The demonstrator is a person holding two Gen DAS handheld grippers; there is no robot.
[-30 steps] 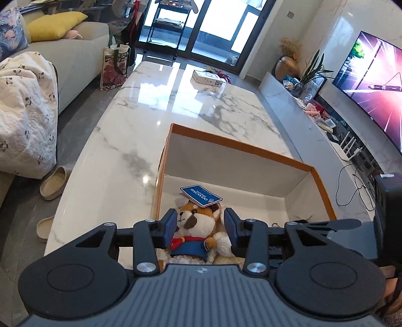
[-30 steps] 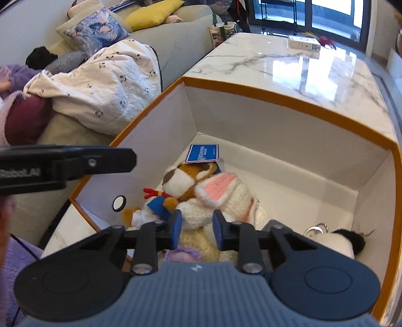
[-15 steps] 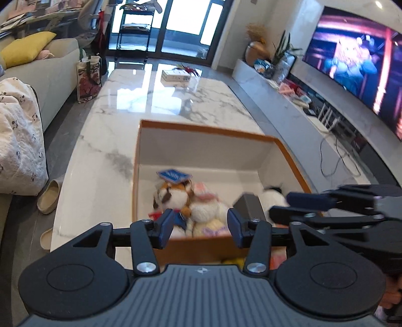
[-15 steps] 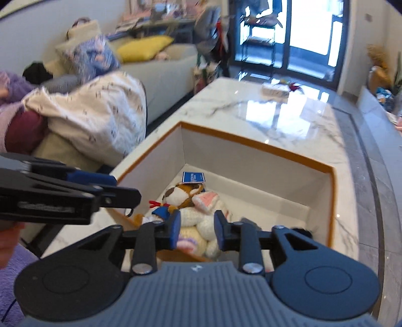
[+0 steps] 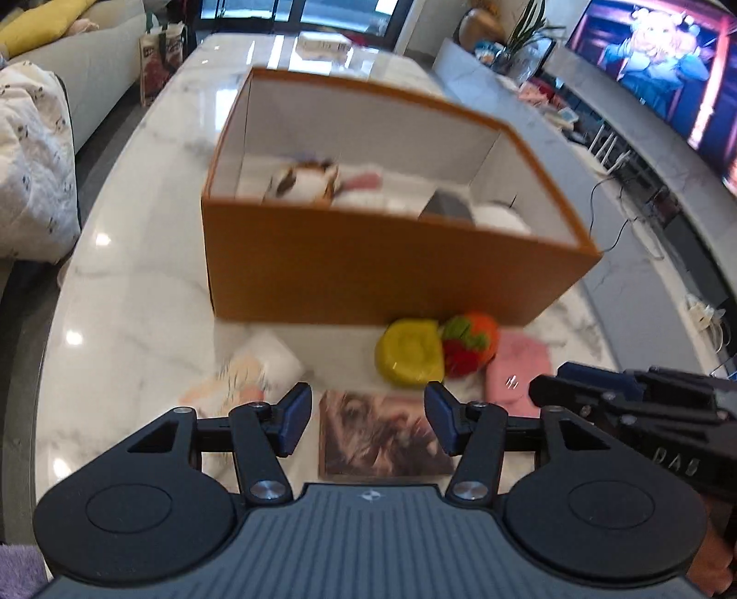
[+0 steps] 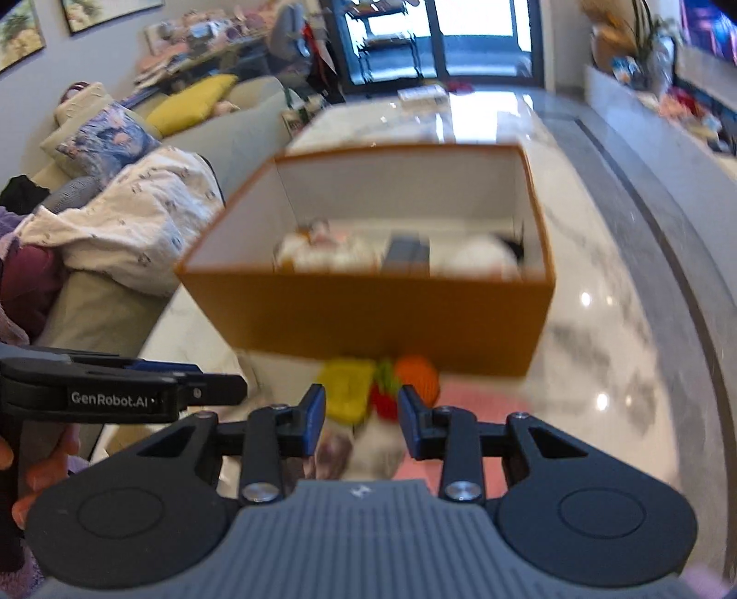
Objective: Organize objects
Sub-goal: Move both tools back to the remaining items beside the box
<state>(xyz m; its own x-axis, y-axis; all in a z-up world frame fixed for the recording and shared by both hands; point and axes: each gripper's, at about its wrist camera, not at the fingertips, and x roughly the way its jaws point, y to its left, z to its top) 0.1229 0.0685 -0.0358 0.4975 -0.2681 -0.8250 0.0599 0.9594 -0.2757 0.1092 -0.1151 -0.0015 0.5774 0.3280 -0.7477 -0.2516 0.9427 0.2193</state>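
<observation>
An orange box (image 5: pixel 368 267) (image 6: pixel 368 313) stands on the marble table and holds plush toys (image 5: pixel 304 182) and a dark item (image 5: pixel 447 207). In front of it lie a yellow-green round object (image 5: pixel 407 357), an orange and red knitted toy (image 5: pixel 470 343), a pink item (image 5: pixel 518 373), a brown picture card (image 5: pixel 382 437) and a pale cloth item (image 5: pixel 258 373). My left gripper (image 5: pixel 366 421) is open and empty above the card. My right gripper (image 6: pixel 361 424) is open and empty, near the yellow object (image 6: pixel 348 387) and knitted toy (image 6: pixel 410 375).
A sofa with a white blanket (image 6: pixel 129 226) and cushions lies to the left of the table. A TV (image 5: pixel 668 69) and low console run along the right. A small white box (image 5: pixel 322 44) sits at the table's far end.
Both grippers have pulled back out of the box and dropped low in front of it. The loose objects before the box have come into view. The left jaws stand wider apart.
</observation>
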